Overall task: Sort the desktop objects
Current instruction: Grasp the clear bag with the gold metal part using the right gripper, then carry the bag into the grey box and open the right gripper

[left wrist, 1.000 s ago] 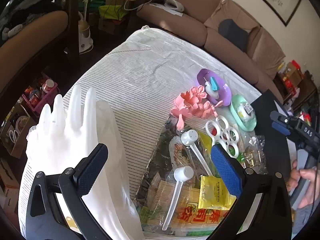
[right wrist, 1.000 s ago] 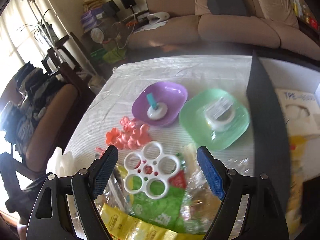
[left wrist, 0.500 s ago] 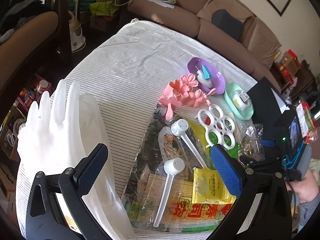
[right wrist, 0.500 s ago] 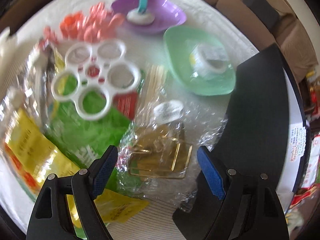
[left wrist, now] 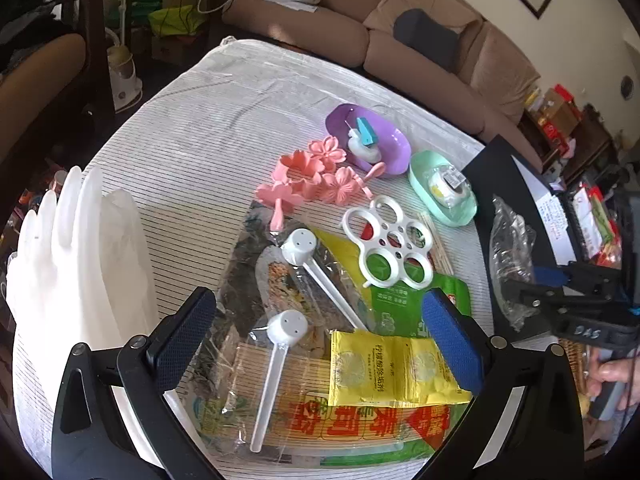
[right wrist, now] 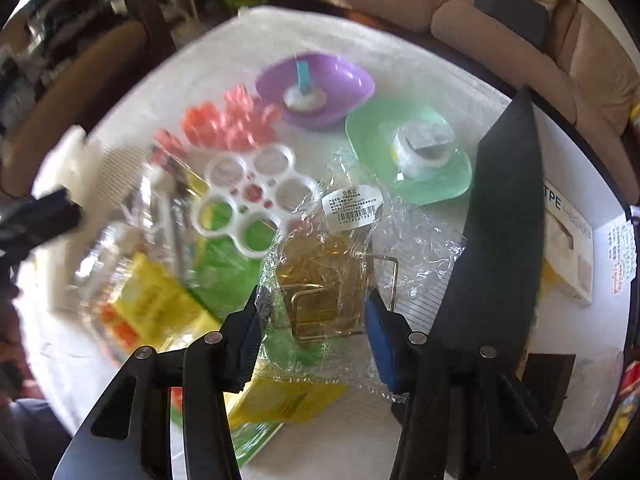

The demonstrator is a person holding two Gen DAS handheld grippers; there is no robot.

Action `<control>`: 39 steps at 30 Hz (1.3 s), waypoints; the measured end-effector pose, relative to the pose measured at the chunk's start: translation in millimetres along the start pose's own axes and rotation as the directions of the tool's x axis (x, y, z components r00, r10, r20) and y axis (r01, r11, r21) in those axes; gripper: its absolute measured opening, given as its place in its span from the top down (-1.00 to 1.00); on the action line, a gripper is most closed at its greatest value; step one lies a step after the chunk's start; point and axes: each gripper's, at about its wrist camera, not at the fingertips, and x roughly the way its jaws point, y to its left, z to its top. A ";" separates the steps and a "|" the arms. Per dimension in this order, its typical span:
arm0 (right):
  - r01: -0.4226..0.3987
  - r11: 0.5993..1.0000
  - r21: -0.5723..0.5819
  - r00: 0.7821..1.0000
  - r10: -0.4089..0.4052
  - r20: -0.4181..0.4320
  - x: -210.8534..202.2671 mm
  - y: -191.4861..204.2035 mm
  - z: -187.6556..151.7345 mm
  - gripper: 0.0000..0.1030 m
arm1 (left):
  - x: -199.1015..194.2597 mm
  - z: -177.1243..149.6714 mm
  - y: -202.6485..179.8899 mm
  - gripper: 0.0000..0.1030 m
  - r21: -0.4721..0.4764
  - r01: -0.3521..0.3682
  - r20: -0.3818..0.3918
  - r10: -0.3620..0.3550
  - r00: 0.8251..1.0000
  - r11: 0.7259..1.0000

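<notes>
Between the blue pads of the right gripper [right wrist: 314, 330] sits a crinkled clear bag of gold clips [right wrist: 326, 276], white barcode label on top; the jaws are closed onto it on both sides. From the left wrist view the same bag [left wrist: 512, 256] hangs from the right gripper [left wrist: 548, 284], over the edge of a black board [left wrist: 500, 184] at the right side of the counter [left wrist: 200, 132], which is covered in a white striped cloth.

The left gripper [left wrist: 316, 340] hovers with its jaws spread wide and nothing between them, above a pile of flat packets: a yellow sachet [left wrist: 384, 368], a green packet [left wrist: 400, 304] and a large clear package with red characters [left wrist: 352, 420]. Two white plastic scoops [left wrist: 296, 248] lie across the pile, and a white flower-shaped ring tray [left wrist: 390, 242] rests on its far edge. Beyond that lie pink blossom-shaped moulds [left wrist: 316, 176].

A purple dish [right wrist: 316, 88] holds a small white piece with a teal tab, and a mint-green dish [right wrist: 408, 156] just beside it holds a wrapped roll of tape [right wrist: 424, 146]. The two dishes touch or nearly touch. At the left end of the counter lies a white rubber glove [left wrist: 80, 248], fingers pointing away. A brown sofa [left wrist: 440, 64] runs behind the counter.
</notes>
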 end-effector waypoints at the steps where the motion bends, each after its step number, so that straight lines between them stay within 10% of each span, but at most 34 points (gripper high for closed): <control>1: -0.037 0.999 0.025 0.999 0.036 0.019 -13.2 -5.3 1.2 0.05 | 0.6 -0.7 -3.6 -1.00 0.007 0.001 -0.001 -0.001 1.000 1.000; 6: -0.112 0.983 0.145 0.987 0.093 0.131 -76.4 -43.7 11.7 0.06 | 4.8 -4.7 -20.5 -1.00 0.043 0.010 -0.008 -0.009 1.000 0.999; 9: 0.001 0.985 0.174 0.989 -0.027 0.149 -98.1 -79.8 17.3 0.06 | 7.2 -6.7 -27.7 -1.00 0.058 0.008 -0.014 -0.007 1.000 0.998; 15: 0.205 0.918 0.339 0.975 -0.222 0.011 -69.8 -189.4 7.2 0.05 | 11.2 -9.3 -31.0 -1.00 0.076 -0.011 -0.022 0.012 1.000 0.997; 21: 0.263 0.887 0.380 0.963 -0.219 -0.156 -21.6 -255.7 3.5 0.05 | 18.2 -7.1 -28.4 -1.00 0.084 -0.037 -0.029 0.040 0.999 0.996; 27: 0.280 0.960 -0.012 0.928 -0.274 -0.252 5.8 -221.7 23.8 0.06 | 22.0 -4.8 -25.2 -1.00 0.072 -0.030 -0.036 0.032 0.999 0.997; 31: 0.209 0.865 -0.456 0.867 -0.379 -0.323 17.8 -180.6 13.2 0.05 | 24.6 -7.0 -25.1 -1.00 0.089 -0.061 -0.040 0.064 0.997 0.994; 35: 0.144 0.822 -0.551 0.783 -0.435 -0.445 26.8 -179.1 6.0 -0.44 | 27.2 -5.3 -23.3 -1.00 0.072 -0.066 -0.042 0.069 0.997 0.995; 39: 0.307 0.762 -0.571 0.727 -0.575 -0.375 21.7 -200.0 14.9 -0.60 | 29.4 -5.7 -27.4 -1.00 0.084 -0.067 -0.043 0.071 0.997 0.994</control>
